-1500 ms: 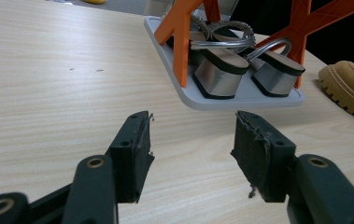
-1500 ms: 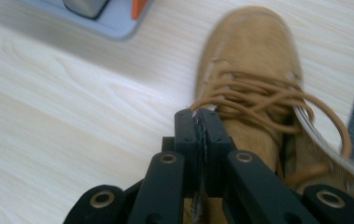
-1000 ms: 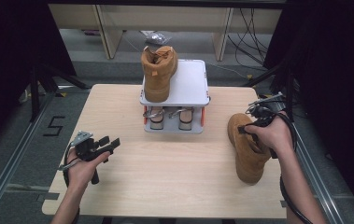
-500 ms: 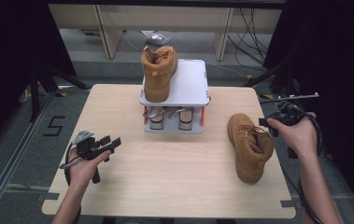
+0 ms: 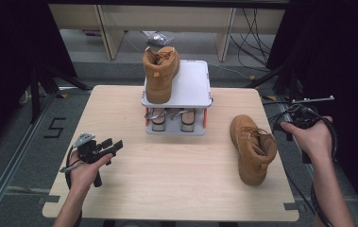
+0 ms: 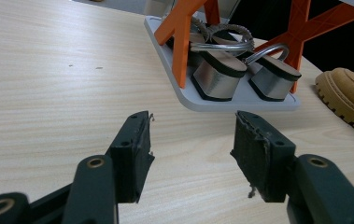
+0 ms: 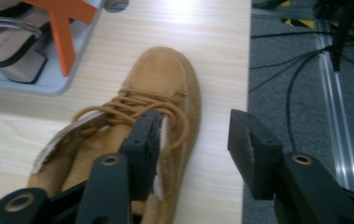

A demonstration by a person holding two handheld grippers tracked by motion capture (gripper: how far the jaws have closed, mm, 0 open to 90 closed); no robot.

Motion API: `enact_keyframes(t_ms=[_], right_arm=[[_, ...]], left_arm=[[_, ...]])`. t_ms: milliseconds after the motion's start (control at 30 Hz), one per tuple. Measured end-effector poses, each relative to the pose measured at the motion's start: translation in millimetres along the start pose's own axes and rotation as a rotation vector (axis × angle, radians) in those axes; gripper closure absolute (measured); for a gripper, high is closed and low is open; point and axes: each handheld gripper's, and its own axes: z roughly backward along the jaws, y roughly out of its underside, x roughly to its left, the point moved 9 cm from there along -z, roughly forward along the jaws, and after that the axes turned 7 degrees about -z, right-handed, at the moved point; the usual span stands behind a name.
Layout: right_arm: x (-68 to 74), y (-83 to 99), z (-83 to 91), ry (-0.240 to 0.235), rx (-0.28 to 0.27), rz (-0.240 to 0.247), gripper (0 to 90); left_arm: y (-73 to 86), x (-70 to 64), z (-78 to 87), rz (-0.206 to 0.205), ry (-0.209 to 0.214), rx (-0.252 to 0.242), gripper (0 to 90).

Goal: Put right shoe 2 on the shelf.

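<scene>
One tan lace-up boot [image 5: 160,75] stands on the white top shelf [image 5: 191,87] of a small rack. Its partner boot [image 5: 252,149] sits on the table at the right, toe toward the rack; it also shows in the right gripper view [image 7: 137,126]. My right gripper [image 5: 285,124] is open just off the table's right edge, apart from that boot; its jaws [image 7: 195,140] hang over the boot's laces and the table edge. My left gripper [image 5: 113,144] rests open near the table's front left, pointing at the rack, with nothing between its jaws [image 6: 193,144].
Two silver block-heel sandals [image 6: 221,70] [image 6: 275,77] sit on the rack's grey lower tray [image 6: 240,100] between orange legs [image 7: 65,32]. Cables and a metal rail [image 7: 338,116] run along the floor to the right of the wooden table [image 5: 176,179].
My right gripper has let go of the boot on the table and drawn back to the right, past the table edge. The boot stays put. My left gripper has not moved.
</scene>
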Motion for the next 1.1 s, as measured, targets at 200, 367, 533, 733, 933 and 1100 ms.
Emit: enact_keyframes(t_ms=[200, 367, 533, 733, 933, 1100], right_arm=[[-5.4, 3.7, -1.3, -0.012, 0.035, -0.035, 47.6], [-1.7, 10.1, 5.2, -0.020, 0.054, -0.028, 46.3], [2.9, 25.9, -10.0, -0.033, 0.121, 0.011, 46.3], [15.4, 47.1, -25.8, -0.028, 0.257, -0.088, 48.7], [12.7, 58.6, -43.1, 0.007, 0.341, -0.050, 57.6], [17.9, 65.5, -47.2, 0.037, 0.415, -0.102, 61.2]], left_arm=[[1.2, -2.2, -2.2, -0.001, 0.007, 0.007, 45.7], [-1.5, -3.8, 1.7, -0.003, 0.011, -0.007, 45.6], [1.0, -2.3, 6.2, -0.001, 0.014, -0.008, 45.5], [-1.8, -1.1, 8.7, 0.004, 0.012, -0.020, 45.5], [0.3, 0.8, 8.7, 0.008, 0.006, -0.012, 45.4], [0.2, 0.8, 9.9, 0.006, 0.005, -0.013, 45.3]])
